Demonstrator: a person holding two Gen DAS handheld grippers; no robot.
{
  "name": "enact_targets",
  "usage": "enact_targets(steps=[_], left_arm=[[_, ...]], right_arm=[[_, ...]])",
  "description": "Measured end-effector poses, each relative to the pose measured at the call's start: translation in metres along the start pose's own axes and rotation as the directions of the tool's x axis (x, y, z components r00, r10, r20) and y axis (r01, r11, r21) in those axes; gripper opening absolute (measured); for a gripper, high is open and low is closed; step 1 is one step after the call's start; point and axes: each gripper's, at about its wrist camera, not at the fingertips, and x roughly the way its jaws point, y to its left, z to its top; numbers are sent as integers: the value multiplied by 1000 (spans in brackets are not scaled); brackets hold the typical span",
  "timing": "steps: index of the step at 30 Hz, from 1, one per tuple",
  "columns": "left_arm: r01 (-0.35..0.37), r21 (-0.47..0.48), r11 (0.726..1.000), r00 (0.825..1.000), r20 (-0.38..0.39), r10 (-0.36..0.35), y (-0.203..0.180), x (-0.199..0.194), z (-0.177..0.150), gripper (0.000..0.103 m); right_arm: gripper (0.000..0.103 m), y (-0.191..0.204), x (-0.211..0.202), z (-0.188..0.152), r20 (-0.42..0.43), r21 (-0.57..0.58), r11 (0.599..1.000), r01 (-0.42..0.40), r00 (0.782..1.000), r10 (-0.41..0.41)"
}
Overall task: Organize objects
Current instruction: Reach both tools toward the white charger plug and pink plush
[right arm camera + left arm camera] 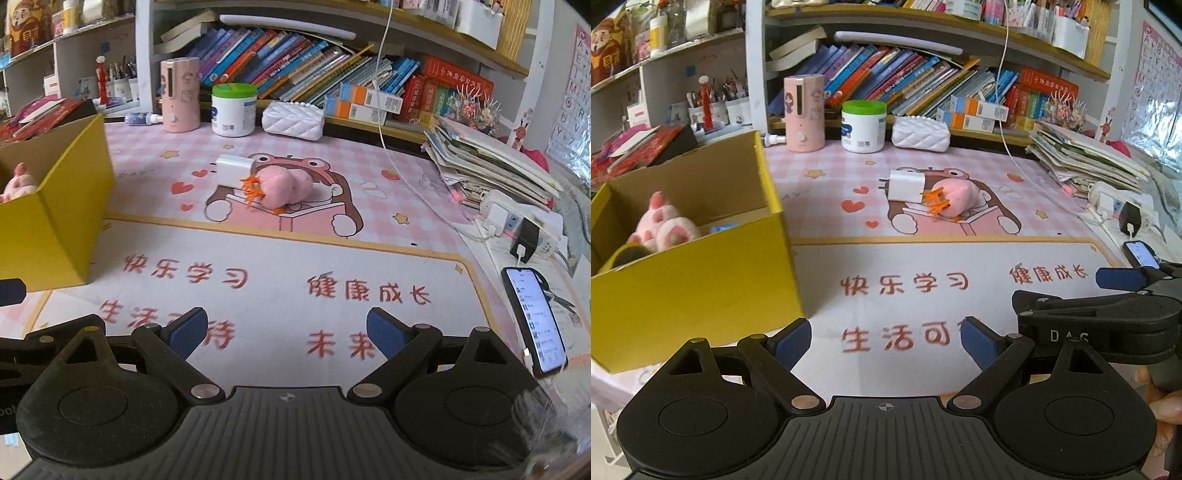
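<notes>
Your pink plush toy, soft and lumpy with orange fringe, lies mid-frame on the worktop, touching the smooth white charger block at its upper left. Both sit on the glossy printed mat, with open flat mat all around them and a broad bare stretch running down to your tools.

At the left edge of the frame stands the yellow cardboard box, open-topped, its sharp front corner nearest the mat's centre. Inside it rests a fuzzy pink paw plush.

Your left tool is released, with nothing between its ribbed blue pads. Your right tool is released too, and empty.

At the lower right a phone lies near the worktop edge. At the upper right, a ragged paper stack crowds the edge. A white cable hangs down across the mat, right of the toy.
</notes>
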Motion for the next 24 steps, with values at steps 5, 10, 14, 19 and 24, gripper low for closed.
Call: enact_targets(steps=[5, 10, 14, 19, 24], left_arm=[[-15, -3, 1000, 1000, -7, 15, -13, 18, 15, 90], [-39, -15, 999, 999, -11, 39, -23, 32, 28, 90], [-65, -22, 998, 998, -12, 65, -29, 43, 39, 90], [-97, -32, 995, 995, -12, 97, -34, 55, 49, 90], [-119, -41, 992, 993, -12, 118, -35, 66, 61, 90]], right_arm=[[93, -17, 20, 15, -9, -1, 1000, -14, 1000, 14], [93, -31, 39, 30, -10, -11, 999, -35, 999, 35], [93, -40, 53, 41, -8, -17, 998, -58, 998, 57], [93, -48, 69, 54, -7, -29, 996, -90, 996, 90], [91, -54, 87, 68, -2, -37, 990, -139, 990, 139]])
